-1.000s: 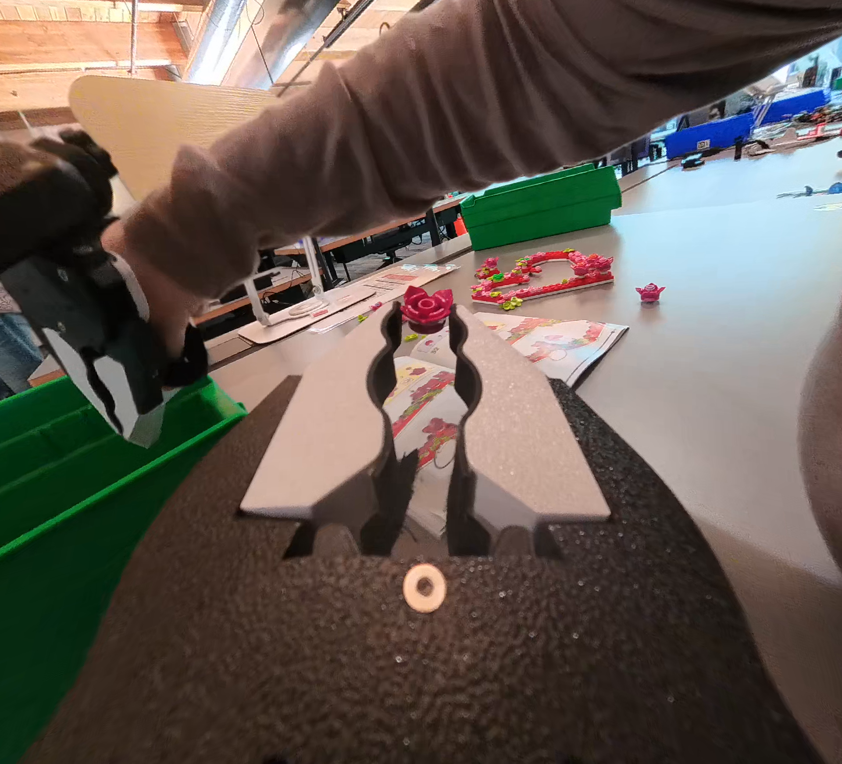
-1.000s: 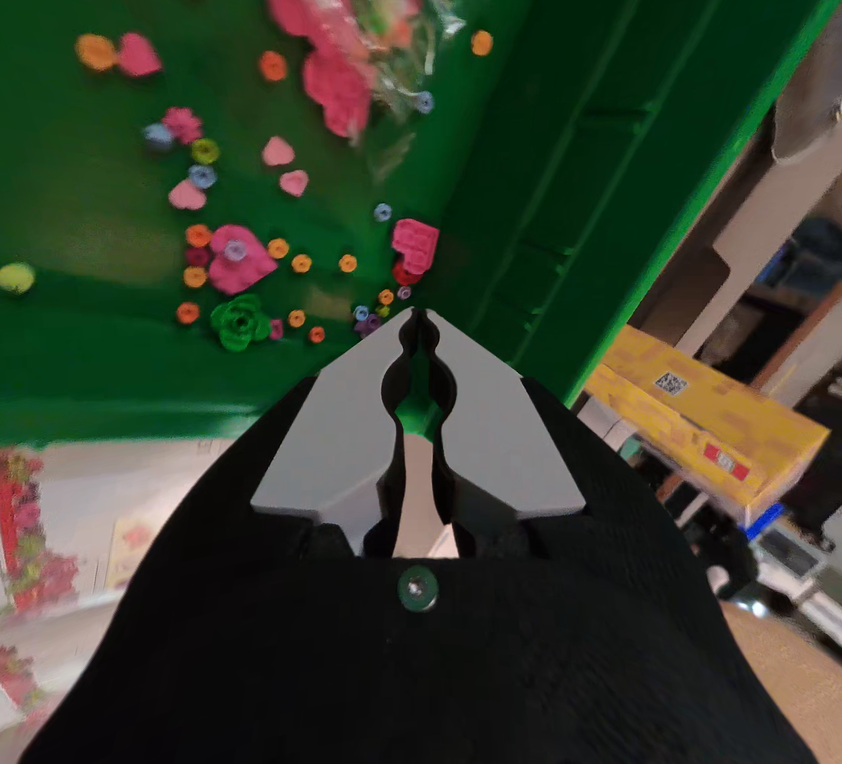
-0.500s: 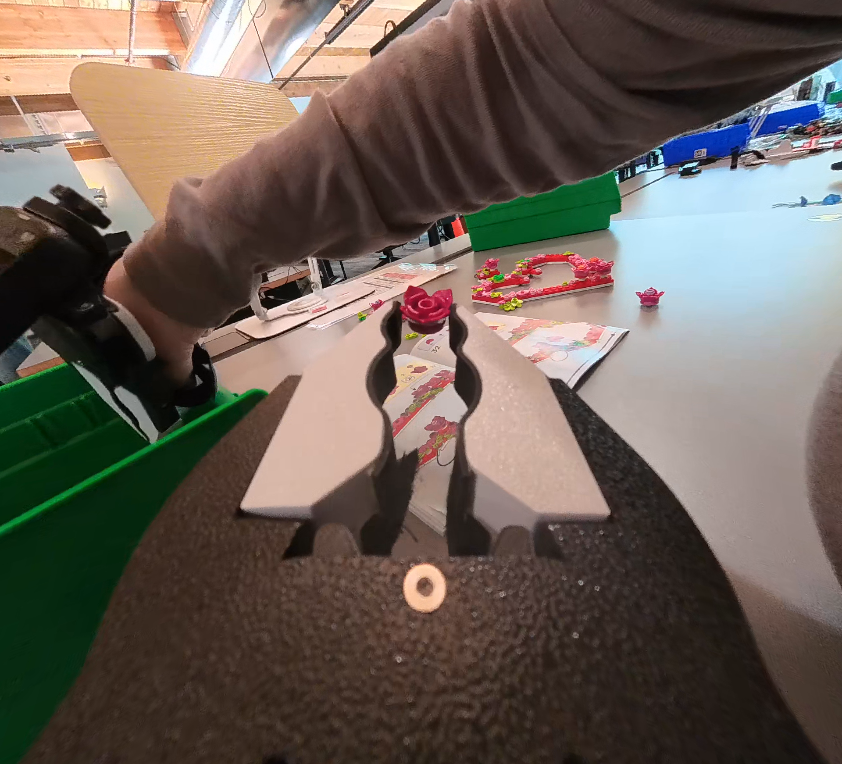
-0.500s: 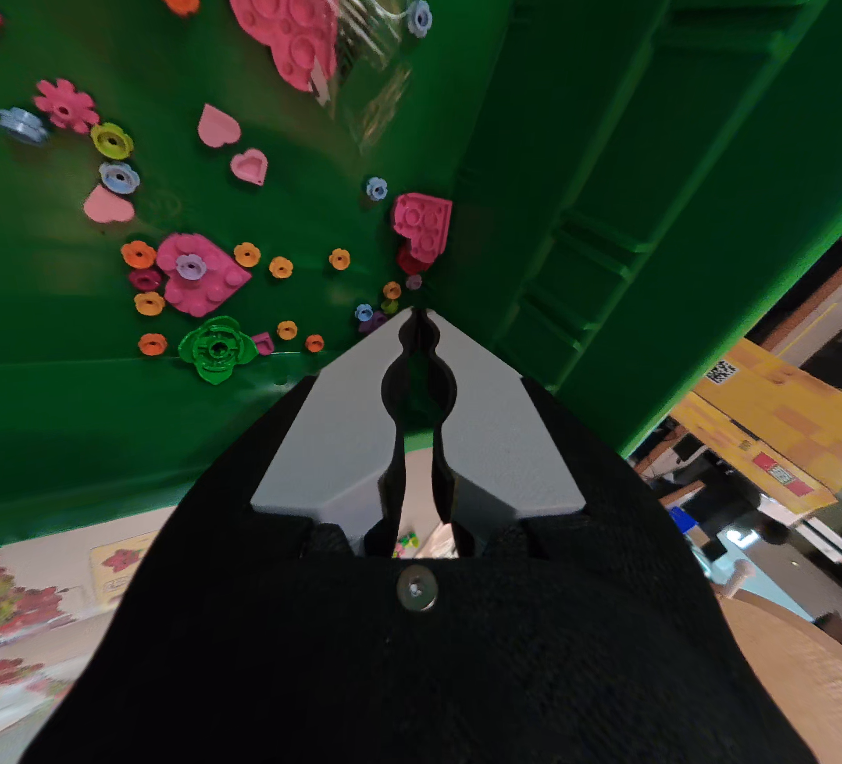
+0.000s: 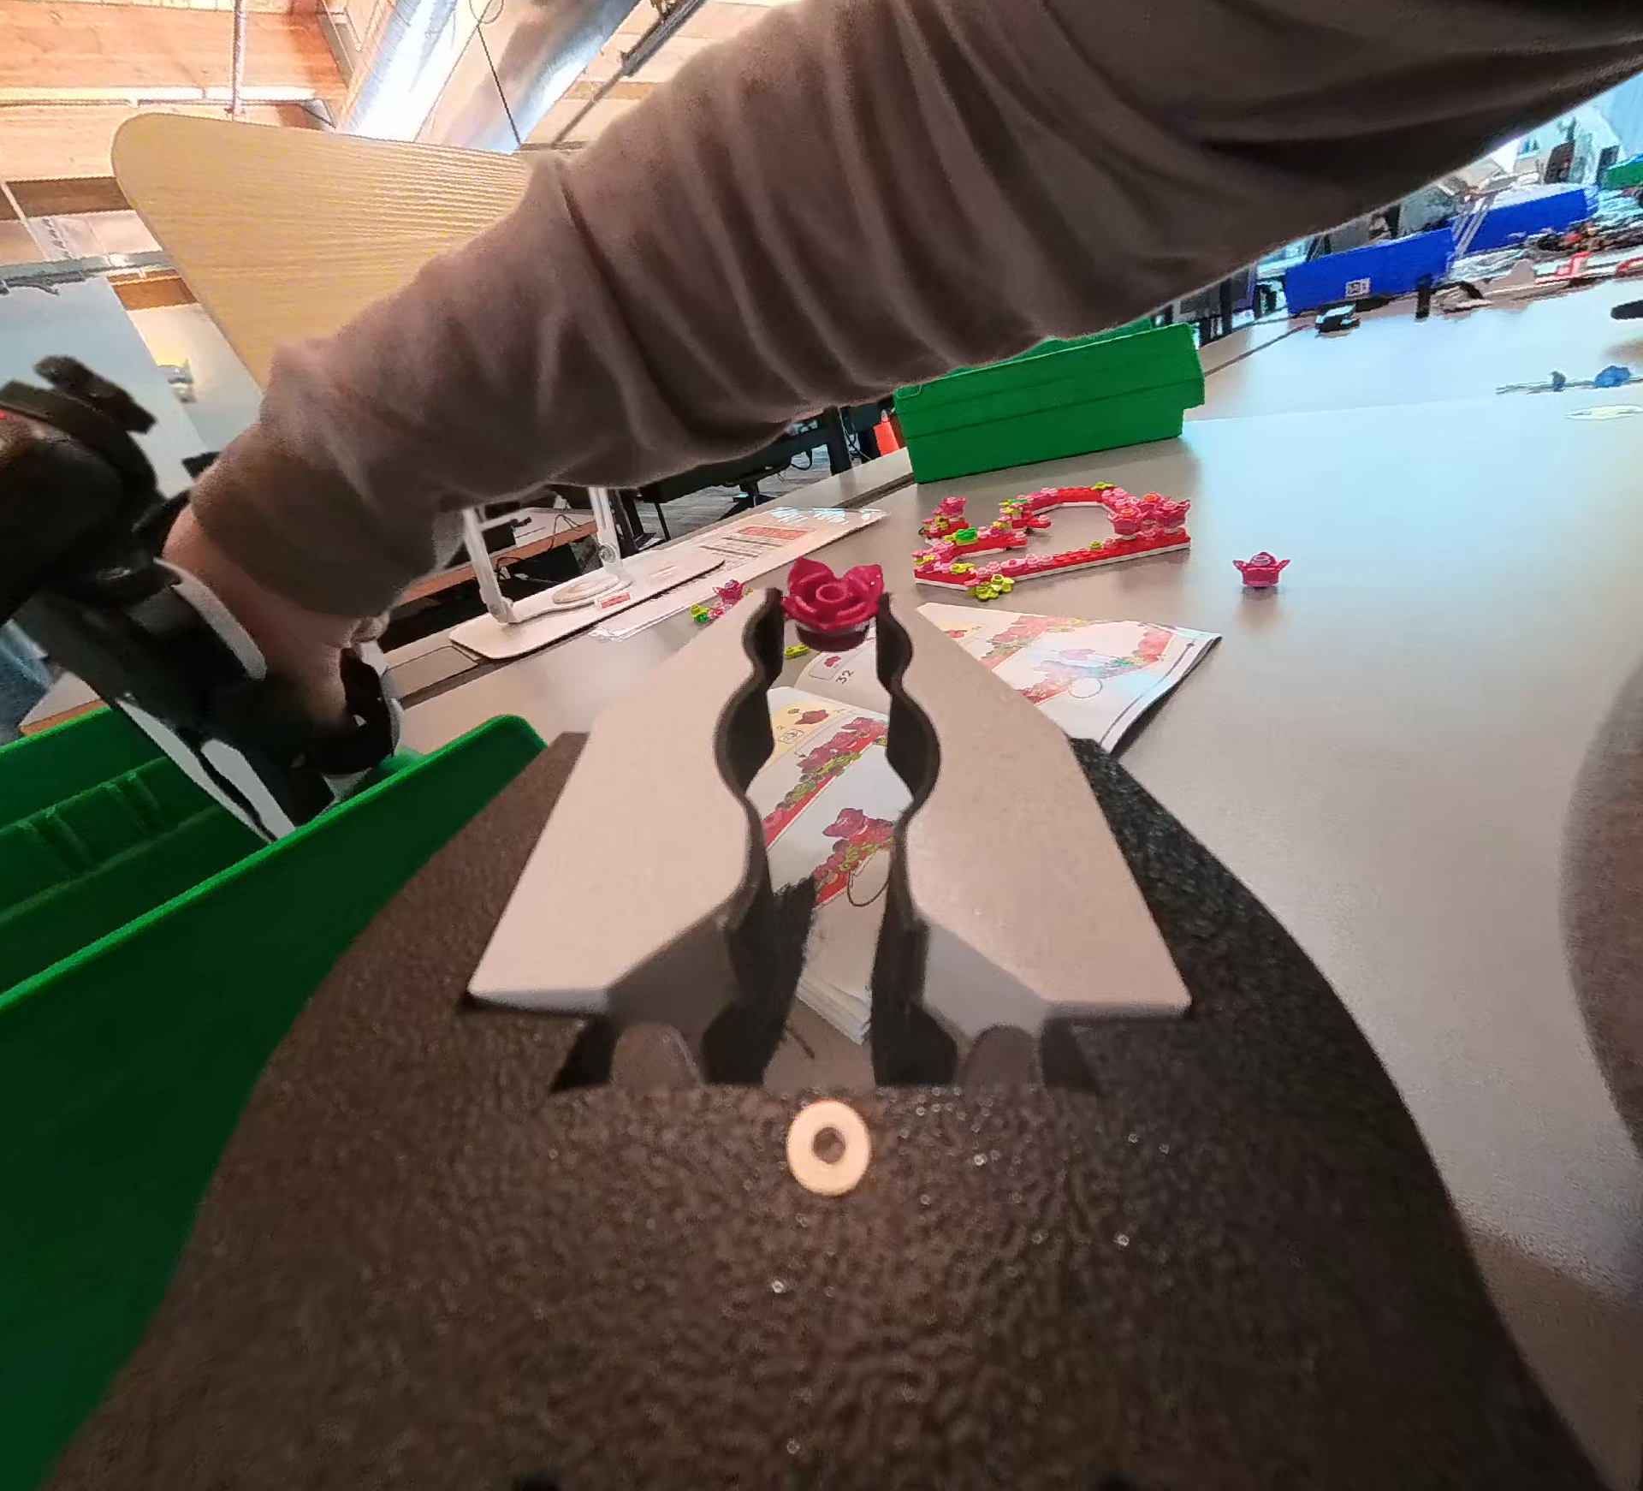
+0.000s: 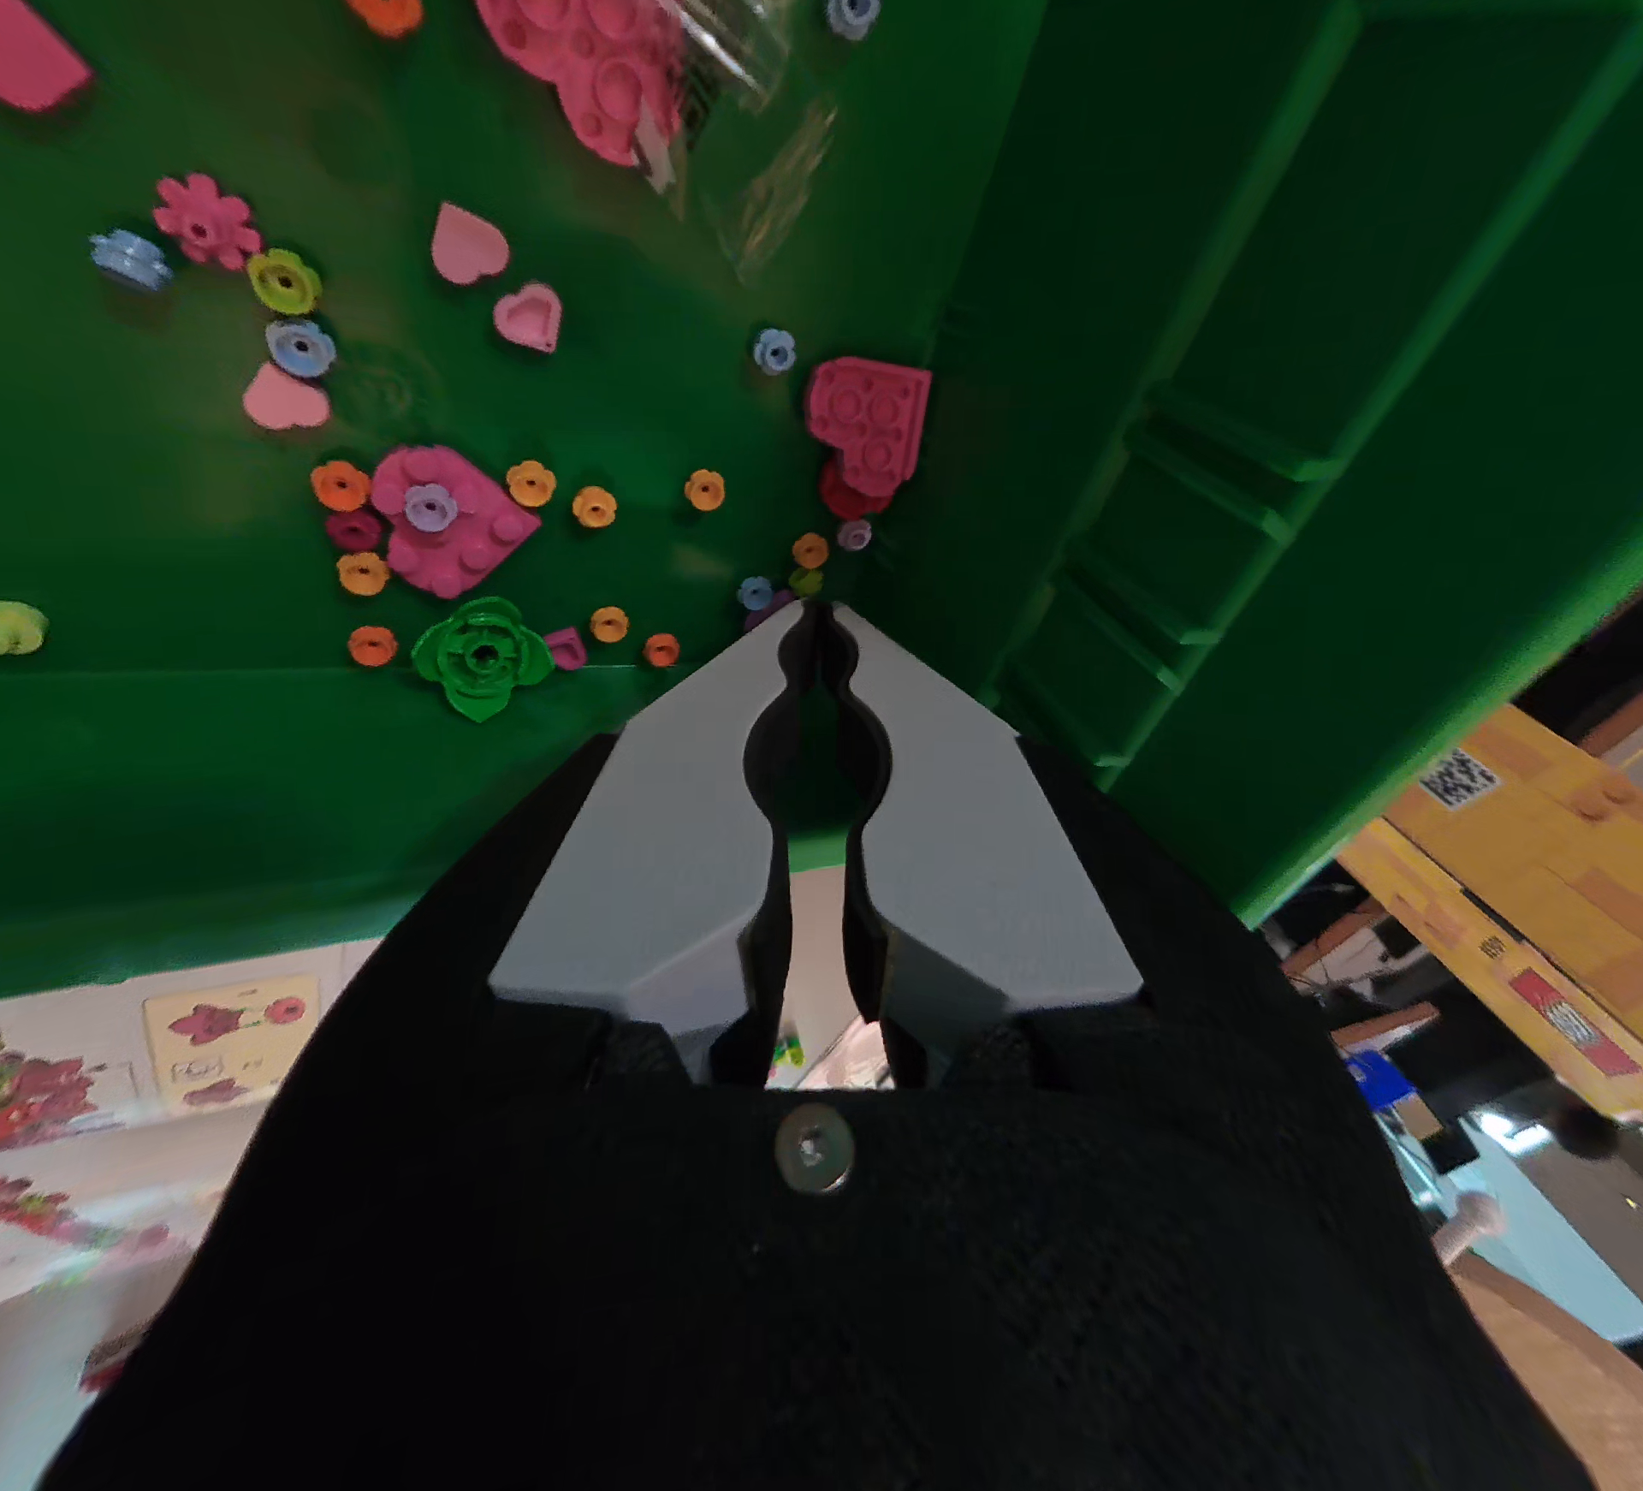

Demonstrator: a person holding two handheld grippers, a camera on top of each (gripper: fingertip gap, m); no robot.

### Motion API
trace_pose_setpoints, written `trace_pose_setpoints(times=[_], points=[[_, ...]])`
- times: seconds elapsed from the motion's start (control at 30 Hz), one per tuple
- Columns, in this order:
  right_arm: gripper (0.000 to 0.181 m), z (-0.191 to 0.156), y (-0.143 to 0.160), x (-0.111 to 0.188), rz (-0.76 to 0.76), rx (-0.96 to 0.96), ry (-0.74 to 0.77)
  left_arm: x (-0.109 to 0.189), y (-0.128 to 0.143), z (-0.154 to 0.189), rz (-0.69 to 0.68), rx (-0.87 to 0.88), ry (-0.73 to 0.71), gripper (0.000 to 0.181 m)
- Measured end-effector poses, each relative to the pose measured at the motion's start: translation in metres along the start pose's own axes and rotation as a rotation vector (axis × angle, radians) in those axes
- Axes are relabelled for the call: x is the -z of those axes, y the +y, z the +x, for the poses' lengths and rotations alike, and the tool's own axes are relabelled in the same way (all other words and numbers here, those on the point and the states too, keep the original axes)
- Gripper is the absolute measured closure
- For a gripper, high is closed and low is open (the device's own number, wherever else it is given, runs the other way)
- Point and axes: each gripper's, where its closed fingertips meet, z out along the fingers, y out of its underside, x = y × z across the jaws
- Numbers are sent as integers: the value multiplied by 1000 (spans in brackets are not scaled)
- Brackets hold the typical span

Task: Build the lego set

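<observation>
While clamped on a glossy magenta rose piece (image 5: 832, 593) between matte grey fingertips, left gripper (image 5: 832, 612) above the printed booklet (image 5: 1049, 666). Right gripper (image 6: 816, 609), tips pinched together on nothing, inside the smooth green bin (image 6: 1245, 292) among studded pink hearts (image 6: 876, 417) and tiny round flowers.

My left gripper (image 5: 831, 614): clamped on a dark-pink plastic rose piece (image 5: 832, 597) at my fingertips.
Below: open paper instruction booklet (image 5: 1080, 664) on grey table (image 5: 1387, 648).
Beyond: red heart-shaped flowered build (image 5: 1053, 532).
Left: green plastic bin (image 5: 133, 959).
</observation>
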Motion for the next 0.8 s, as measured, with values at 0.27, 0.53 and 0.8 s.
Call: trace_pose_setpoints(times=[0.27,0.53,0.8], points=[[181,-13,15,7,-71,8,-126,0,0,0,-1,2,3,163],[181,13,-2,1,25,-38,146,0,1,0,-3,8,6,163],[181,15,-12,-2,20,2,174,0,1,0,-4,8,7,163]])
